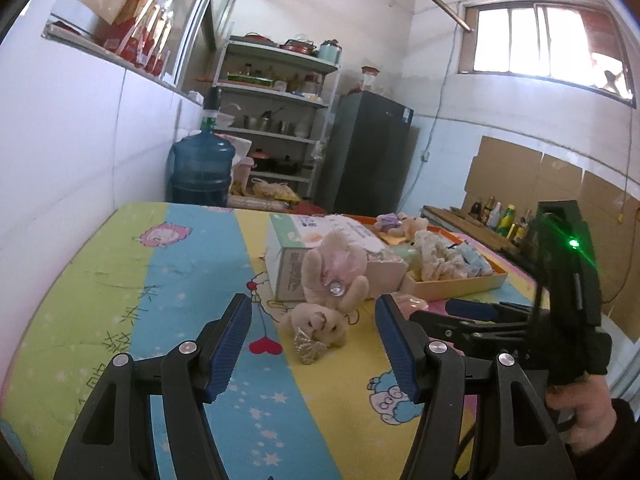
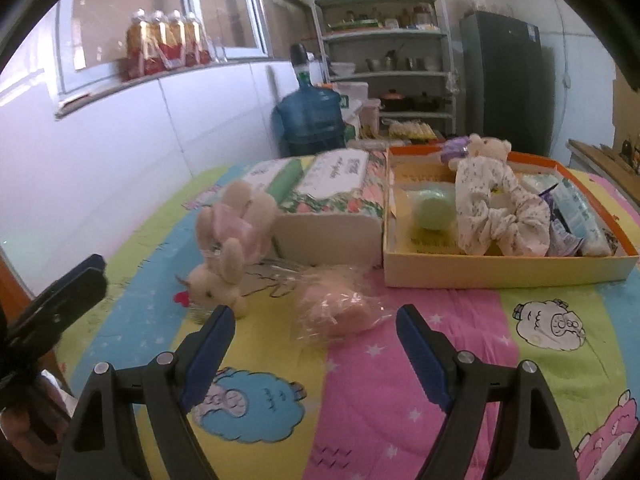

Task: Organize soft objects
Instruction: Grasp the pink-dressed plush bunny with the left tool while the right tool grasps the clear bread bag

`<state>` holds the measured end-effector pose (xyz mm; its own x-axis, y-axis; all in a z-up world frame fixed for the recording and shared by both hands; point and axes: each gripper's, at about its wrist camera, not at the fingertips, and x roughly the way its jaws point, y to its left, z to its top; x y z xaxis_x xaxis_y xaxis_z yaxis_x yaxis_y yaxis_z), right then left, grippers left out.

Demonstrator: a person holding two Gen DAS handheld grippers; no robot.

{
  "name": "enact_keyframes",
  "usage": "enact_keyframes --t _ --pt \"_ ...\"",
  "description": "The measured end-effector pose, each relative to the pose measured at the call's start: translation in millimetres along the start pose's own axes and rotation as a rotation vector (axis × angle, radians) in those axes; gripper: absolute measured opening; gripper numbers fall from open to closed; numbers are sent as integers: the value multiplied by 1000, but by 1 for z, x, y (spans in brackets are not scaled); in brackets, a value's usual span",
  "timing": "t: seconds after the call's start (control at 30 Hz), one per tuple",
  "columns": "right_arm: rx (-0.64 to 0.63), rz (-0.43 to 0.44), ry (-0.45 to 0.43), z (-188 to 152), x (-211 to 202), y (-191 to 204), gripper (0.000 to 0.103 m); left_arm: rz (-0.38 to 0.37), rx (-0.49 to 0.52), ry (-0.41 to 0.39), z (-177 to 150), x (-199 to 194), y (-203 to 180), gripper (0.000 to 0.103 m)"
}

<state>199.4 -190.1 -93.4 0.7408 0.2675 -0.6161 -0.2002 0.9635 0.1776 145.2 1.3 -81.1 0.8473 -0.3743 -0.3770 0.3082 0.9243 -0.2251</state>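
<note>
Both grippers are wide open and hold nothing. The left gripper (image 1: 314, 350) points at a small cream plush bunny in a pink dress (image 1: 332, 300) that lies upside down on the bed cover. The bunny leans against a white tissue box with a flower print (image 2: 332, 208). The right gripper (image 2: 316, 344) points at a soft pink sponge in a clear crinkly wrapper (image 2: 340, 306), which lies just in front of its fingers.

It looks like the picking-up step is about to start. Two soft things are not yet in the shallow yellow cardboard tray with an orange rim (image 2: 508, 272). The tray already holds a white flowery scrunchie (image 2: 500, 208), a round pale green puff (image 2: 434, 210), a little cream teddy bear (image 2: 486, 146) and some tissue packs (image 2: 580, 216).

Next, I think the right gripper should go down over the sponge, close softly, and lift it into the tray. The wrapper looks slippery, so it may slide.

The surface is a bright striped bed cover with cartoon sheep (image 2: 400, 400). Behind it stand a big blue water jug (image 1: 202, 168), a metal shelf with pots (image 1: 276, 120) and a dark fridge (image 1: 368, 152). A window (image 1: 540, 40) lets in light.
</note>
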Motion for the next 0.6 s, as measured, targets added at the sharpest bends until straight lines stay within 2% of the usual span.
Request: enact_keyframes --t 0.17,0.33,0.5,0.6 --pt "6 -38 65 6 22 -5 83 -16 17 35 3 13 2 66" --pt "11 -36 90 11 33 -5 83 -37 49 81 10 30 -1 66" --pt "17 -19 86 13 37 -9 67 -87 37 146 18 52 1 66" --pt "21 -6 78 12 36 -11 67 -95 44 182 21 67 0 66"
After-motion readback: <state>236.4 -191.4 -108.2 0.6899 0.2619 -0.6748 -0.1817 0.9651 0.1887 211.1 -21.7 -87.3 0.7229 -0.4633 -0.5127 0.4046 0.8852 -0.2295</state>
